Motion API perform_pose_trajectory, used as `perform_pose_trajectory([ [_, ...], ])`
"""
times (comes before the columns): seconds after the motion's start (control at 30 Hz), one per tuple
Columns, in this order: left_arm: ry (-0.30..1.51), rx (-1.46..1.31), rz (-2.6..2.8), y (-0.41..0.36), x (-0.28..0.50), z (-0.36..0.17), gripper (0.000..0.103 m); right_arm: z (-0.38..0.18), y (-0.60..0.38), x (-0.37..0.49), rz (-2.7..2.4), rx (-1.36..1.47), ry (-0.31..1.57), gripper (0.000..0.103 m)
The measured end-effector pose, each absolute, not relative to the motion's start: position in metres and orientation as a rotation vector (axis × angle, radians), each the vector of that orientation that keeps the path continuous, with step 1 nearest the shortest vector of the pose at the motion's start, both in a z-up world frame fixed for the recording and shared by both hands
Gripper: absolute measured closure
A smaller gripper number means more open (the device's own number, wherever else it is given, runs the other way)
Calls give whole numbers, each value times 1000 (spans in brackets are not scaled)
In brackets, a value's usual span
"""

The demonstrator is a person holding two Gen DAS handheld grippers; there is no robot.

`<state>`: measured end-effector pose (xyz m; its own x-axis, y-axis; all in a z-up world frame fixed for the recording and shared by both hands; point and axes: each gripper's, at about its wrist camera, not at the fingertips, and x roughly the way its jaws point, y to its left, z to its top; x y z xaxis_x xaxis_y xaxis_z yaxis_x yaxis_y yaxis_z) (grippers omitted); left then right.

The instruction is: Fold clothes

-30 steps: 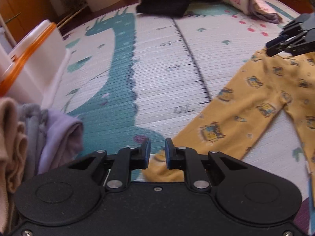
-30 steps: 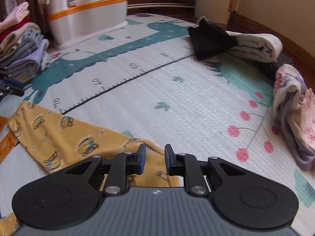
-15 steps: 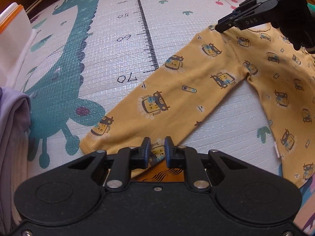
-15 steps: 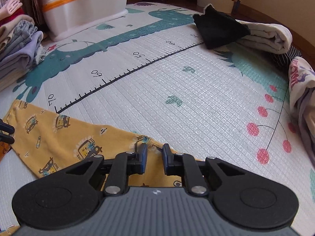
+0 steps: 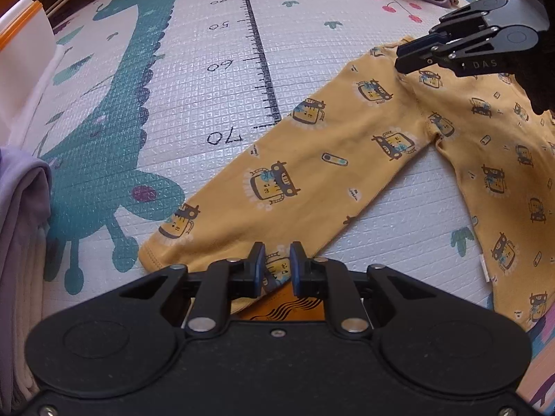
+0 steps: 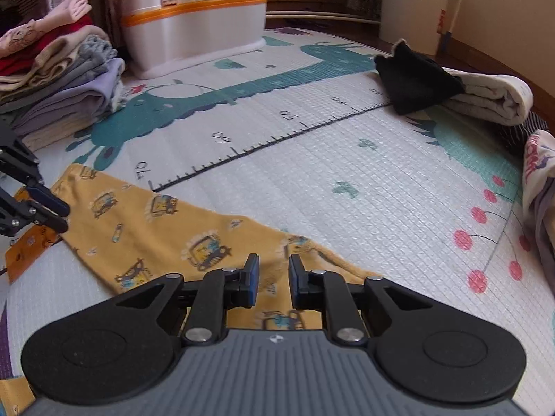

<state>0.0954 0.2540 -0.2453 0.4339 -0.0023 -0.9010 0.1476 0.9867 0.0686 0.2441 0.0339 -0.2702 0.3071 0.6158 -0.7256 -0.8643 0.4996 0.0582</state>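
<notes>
Fingers on our left gripper [image 5: 277, 265] and right gripper [image 6: 272, 279] sit slightly spread over the yellow car-print cotton top [image 5: 312, 173], so we'd pinch sleeve cuff and shoulder evenly before folding.

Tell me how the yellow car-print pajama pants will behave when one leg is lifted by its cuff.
The yellow pajama pants lie flat and thin on the play mat, so they are probably floppy and will drape. They look light. The mat's embossed grid may add slight drag.

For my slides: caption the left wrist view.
Left gripper open over the yellow pants cuff on the play mat.
</notes>
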Motion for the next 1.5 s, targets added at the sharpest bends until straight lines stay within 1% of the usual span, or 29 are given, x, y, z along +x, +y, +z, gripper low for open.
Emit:
perform_pose_trajectory([
  [0.1,1117,146,-92,253,95,-245,91,-279,53,239,1025,-420,806,86],
  [0.2,1117,145,-92,253,95,-245,91,-281,58,249,1001,-388,821,89],
  [0.23,1117,144,-92,253,94,-245,91,-281,61,253,986,-400,819,90],
  [0.47,1110,123,-92,257,92,-245,91,-284,59,271,934,-381,814,93],
  [0.5,1109,119,-92,257,92,-245,91,-285,58,273,934,-372,813,94],
  [0.53,1108,116,-93,258,92,-245,91,-285,57,274,928,-365,816,97],
  [0.57,1108,117,-95,258,92,-245,91,-284,56,276,928,-358,821,97],
  [0.7,1111,117,-104,258,93,-245,91,-282,55,280,922,-330,846,97],
  [0.73,1111,114,-104,259,94,-245,91,-280,53,280,917,-321,840,96],
  [0.8,1109,113,-105,259,94,-245,91,-275,44,280,917,-291,814,95],
  [0.9,1110,121,-105,257,94,-245,91,-284,34,289,875,-305,856,95],
  [1.03,1113,125,-100,256,94,-245,91,-282,37,292,854,-316,863,95],
  [1.1,1119,137,-101,254,96,-244,90,-276,30,298,838,-272,873,95],
  [1.17,1126,157,-105,252,97,-242,89,-266,17,305,830,-258,881,94],
  [1.2,1115,182,-113,248,96,-240,86,-260,9,309,824,-265,887,93],
  [1.27,1092,231,-131,240,95,-236,83,-242,-18,314,815,-267,887,91],
  [1.37,1044,286,-179,222,93,-229,83,-213,-77,310,802,-228,916,90],
  [1.5,1002,321,-239,198,98,-222,82,-202,-180,281,663,-70,969,86],
])
